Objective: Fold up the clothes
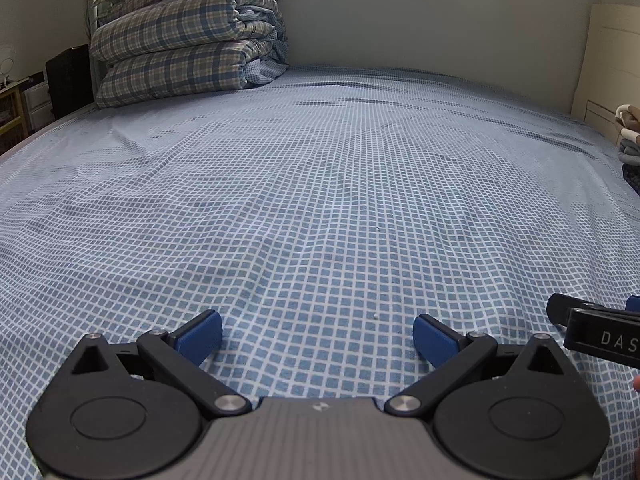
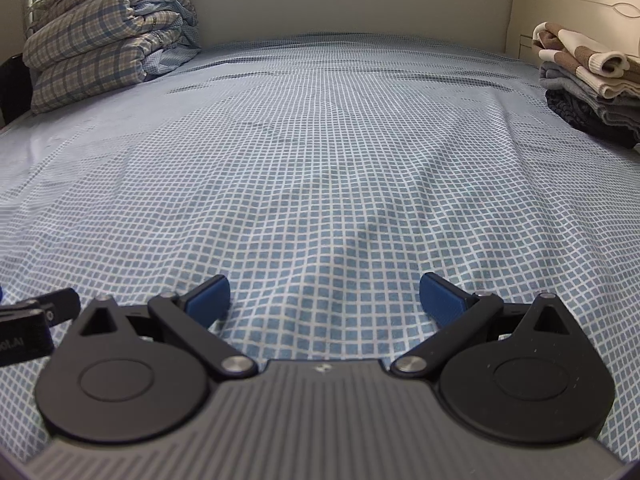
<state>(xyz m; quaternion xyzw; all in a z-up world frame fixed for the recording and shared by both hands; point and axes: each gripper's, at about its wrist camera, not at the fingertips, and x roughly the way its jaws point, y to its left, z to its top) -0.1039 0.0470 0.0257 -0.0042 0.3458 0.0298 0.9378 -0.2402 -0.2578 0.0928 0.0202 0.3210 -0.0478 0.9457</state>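
A stack of folded clothes [image 2: 592,80] lies at the bed's far right: a brown and white piece on top, grey and dark ones under it. Its edge shows in the left wrist view [image 1: 630,148]. My left gripper [image 1: 318,334] is open and empty, low over the checked bed sheet [image 1: 320,200]. My right gripper [image 2: 325,296] is open and empty too, low over the sheet [image 2: 320,160]. The two grippers are side by side: the right one shows at the left view's right edge [image 1: 600,332], the left one at the right view's left edge [image 2: 32,320].
A folded plaid quilt [image 1: 184,44] with a pillow on it sits at the bed's far left corner, also in the right wrist view [image 2: 108,40]. A pale wall [image 1: 420,12] runs behind the bed. A dark box and shelves [image 1: 68,80] stand beyond the left edge.
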